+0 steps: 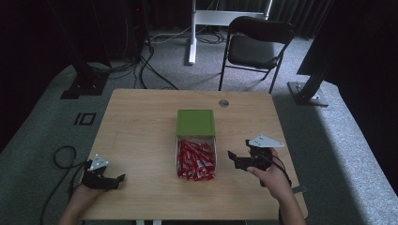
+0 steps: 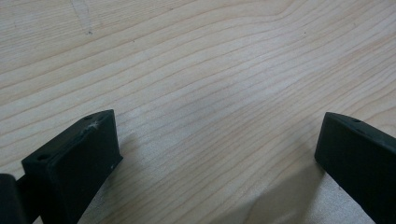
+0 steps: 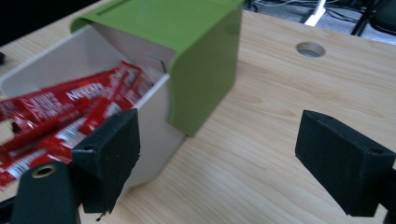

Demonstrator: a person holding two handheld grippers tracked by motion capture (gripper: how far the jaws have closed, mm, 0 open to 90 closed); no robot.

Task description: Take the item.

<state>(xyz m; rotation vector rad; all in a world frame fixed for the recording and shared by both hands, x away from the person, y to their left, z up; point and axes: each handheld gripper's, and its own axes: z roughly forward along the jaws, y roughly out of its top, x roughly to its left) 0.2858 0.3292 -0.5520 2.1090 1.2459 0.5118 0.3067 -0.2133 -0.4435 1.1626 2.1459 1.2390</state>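
Observation:
A box with a green cover lies mid-table, its white drawer pulled out toward me and full of several red sachets. My right gripper hovers just right of the drawer, jaws open and empty. In the right gripper view the green cover and the drawer wall sit ahead and left of the right gripper, with sachets inside. My left gripper rests at the table's front left, open. In its own view the left gripper looks down at bare wood.
The wooden table has a round cable hole behind the box. A black folding chair and stand legs are on the carpet beyond the table. A cable loops on the floor at the left.

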